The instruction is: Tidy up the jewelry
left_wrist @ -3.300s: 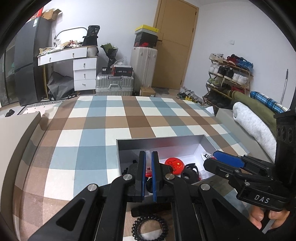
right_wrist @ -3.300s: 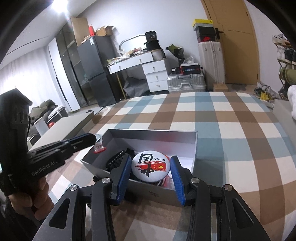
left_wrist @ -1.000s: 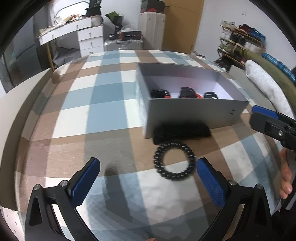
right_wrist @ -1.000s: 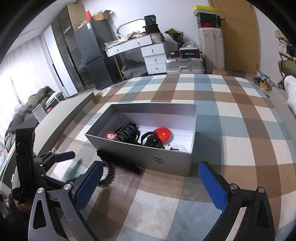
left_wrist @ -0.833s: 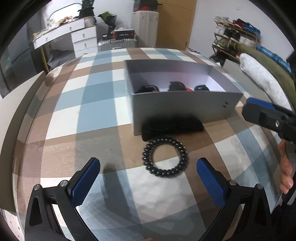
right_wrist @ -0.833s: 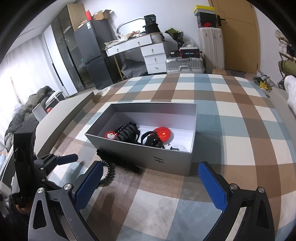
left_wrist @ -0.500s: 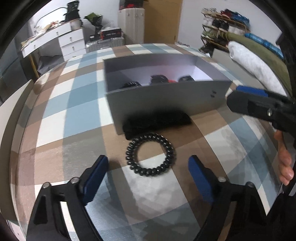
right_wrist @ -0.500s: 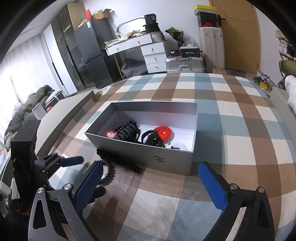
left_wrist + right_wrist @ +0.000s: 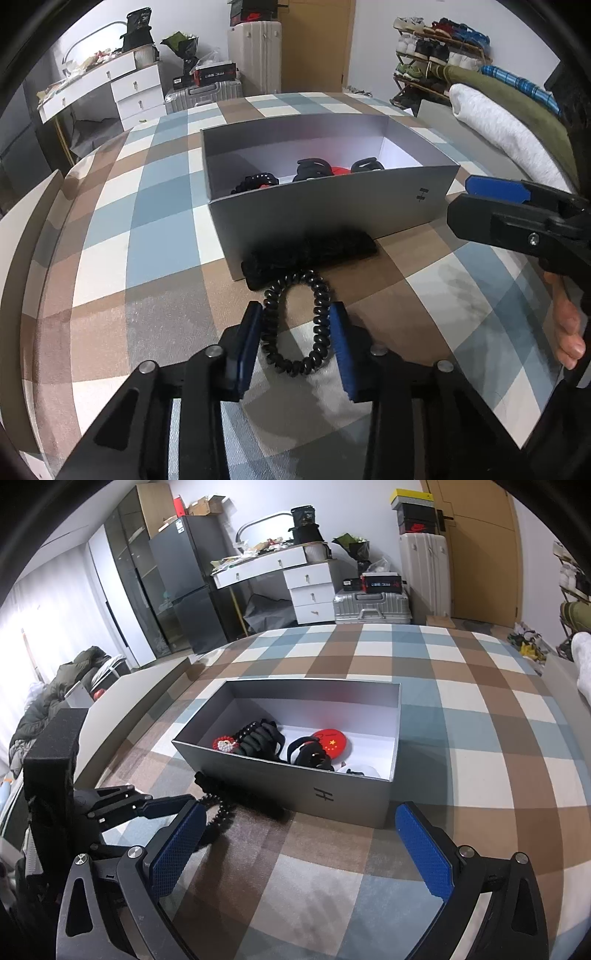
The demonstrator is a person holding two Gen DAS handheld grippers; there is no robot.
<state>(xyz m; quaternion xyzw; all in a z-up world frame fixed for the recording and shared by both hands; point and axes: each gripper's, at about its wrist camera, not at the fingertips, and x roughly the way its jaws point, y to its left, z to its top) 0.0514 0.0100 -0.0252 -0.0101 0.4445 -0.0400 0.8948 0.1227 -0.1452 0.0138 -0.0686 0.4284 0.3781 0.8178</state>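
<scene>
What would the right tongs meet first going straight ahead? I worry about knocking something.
Probably the near wall of the grey box; the right tongs stand open and aimed at it across bare checked cloth, though depth is unclear.

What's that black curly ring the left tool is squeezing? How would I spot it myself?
Find the grey box on the checked cloth. Just in front of its near wall lies a flat black fuzzy strip, and the black spiral hair tie sits right before that, pinched between the left gripper jaws. Its telephone-cord coils in an open loop set it apart.
</scene>
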